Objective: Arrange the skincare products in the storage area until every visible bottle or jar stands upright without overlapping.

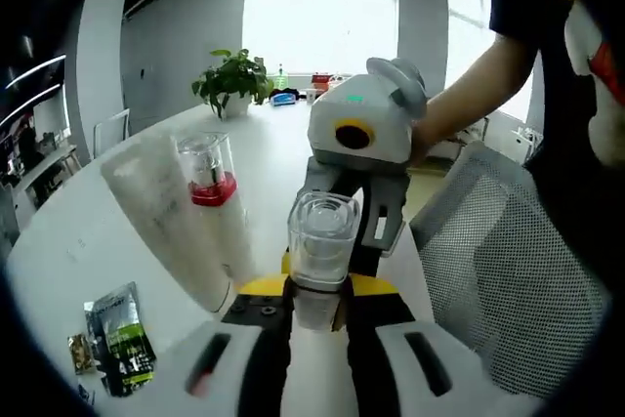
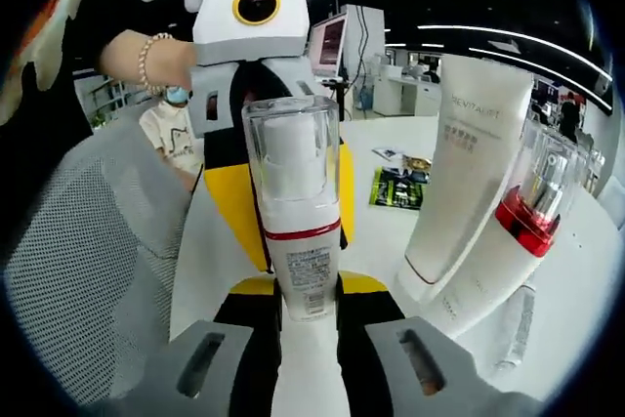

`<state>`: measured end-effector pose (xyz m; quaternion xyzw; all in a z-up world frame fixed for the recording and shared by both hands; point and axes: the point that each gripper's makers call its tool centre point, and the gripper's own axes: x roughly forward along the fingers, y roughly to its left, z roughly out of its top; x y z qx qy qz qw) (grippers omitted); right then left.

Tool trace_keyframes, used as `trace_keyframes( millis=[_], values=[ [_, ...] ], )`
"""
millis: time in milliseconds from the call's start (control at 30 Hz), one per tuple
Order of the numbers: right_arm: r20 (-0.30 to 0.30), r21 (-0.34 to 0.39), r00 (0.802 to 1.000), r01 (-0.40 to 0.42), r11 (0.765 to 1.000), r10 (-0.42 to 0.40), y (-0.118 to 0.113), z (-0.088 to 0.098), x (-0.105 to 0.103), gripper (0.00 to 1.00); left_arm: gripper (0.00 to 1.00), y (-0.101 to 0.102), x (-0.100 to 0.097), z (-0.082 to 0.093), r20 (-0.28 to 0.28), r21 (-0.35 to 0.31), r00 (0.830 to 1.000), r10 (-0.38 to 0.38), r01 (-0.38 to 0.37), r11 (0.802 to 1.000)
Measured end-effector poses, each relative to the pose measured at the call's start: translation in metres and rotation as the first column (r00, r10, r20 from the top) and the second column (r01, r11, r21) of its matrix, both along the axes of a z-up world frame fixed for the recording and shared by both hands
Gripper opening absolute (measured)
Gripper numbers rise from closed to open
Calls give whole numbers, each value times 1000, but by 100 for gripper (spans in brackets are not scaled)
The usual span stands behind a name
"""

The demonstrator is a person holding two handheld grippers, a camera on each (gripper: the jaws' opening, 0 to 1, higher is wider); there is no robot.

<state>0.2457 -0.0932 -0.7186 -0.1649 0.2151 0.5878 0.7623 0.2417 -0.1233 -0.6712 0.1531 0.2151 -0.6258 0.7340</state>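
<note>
A white pump bottle [image 1: 321,237] [image 2: 293,202] with a clear cap and a red band stands upright between my two grippers, which face each other. My left gripper [image 1: 319,298] has its jaws pressed on the bottle's body, and my right gripper [image 2: 309,305] closes on it from the opposite side. To one side, a tall white tube [image 1: 161,212] [image 2: 469,163] stands on its cap. A second white bottle [image 1: 210,178] [image 2: 527,212] with a clear cap and red collar leans against the tube.
A green and black sachet [image 1: 122,339] [image 2: 398,187] lies flat on the white table [image 1: 68,241]. A small white stick [image 2: 518,324] lies by the leaning bottle. A grey mesh chair [image 1: 508,271] [image 2: 88,241] stands at the table edge. A potted plant [image 1: 232,80] is far back.
</note>
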Motion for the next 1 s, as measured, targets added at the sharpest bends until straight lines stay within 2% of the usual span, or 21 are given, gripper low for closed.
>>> trace_keyframes(
  millis=[200,533,1000],
  values=[
    [-17,-26,999,29,999,-29,-5,-15,6,20,16,-4,9,-17,-18,5,1000,11,-11,1000],
    [-25,-61,999,29,998,-30,-9,-33,6,20,16,-4,9,-34,-21,35,1000,-11,11,999],
    [-18,-35,999,36,999,-37,-11,-30,25,21,16,-3,26,-36,21,36,1000,8,-9,999]
  ],
)
